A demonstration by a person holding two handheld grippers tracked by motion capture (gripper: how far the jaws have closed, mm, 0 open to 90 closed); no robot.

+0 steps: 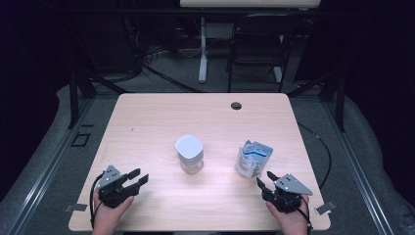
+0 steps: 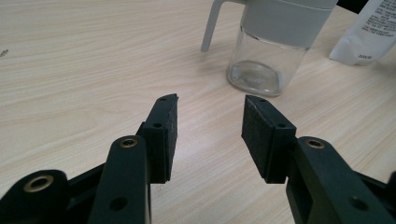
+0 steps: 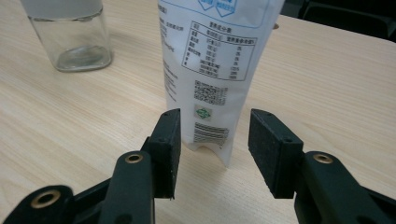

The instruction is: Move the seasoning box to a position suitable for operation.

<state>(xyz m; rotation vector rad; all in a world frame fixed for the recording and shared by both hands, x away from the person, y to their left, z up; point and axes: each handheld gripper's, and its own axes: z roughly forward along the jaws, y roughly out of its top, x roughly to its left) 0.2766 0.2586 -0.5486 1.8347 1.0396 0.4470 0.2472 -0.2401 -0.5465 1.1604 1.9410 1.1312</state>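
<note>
Left claw (image 1: 138,178) low over the near left corner of the worktop (image 1: 147,117), held in a hand (image 1: 108,215) coming in from the bottom edge; jaws parted with only bare wood between the pads (image 2: 256,135), gripping nothing; aimed toward the glass jar (image 1: 189,154), which stands upright near the middle of the worktop, well apart from the left claw's tips; white cap on the jar, clear glass body below, a white handle down one side as seen in the left gripper view (image 2: 212,25).

Right claw (image 1: 265,180) low over the near right part of the worktop, held in the other hand (image 1: 292,220); jaws likewise parted and closed on nothing; just ahead of the tips, a white pouch (image 1: 253,157) with blue print, upright and leaning slightly, to the right of the jar and apart from it; in the right gripper view, lower end of the pouch (image 3: 210,84) framed between the two pads (image 3: 268,149) but lying a little beyond them, not touched by either; printed table, square code and barcode facing the right claw; jar (image 3: 74,37) farther off at upper left in that view.

Round cable hole (image 1: 236,105) near the far edge of the worktop; dark chair (image 1: 257,44) on the floor beyond.
</note>
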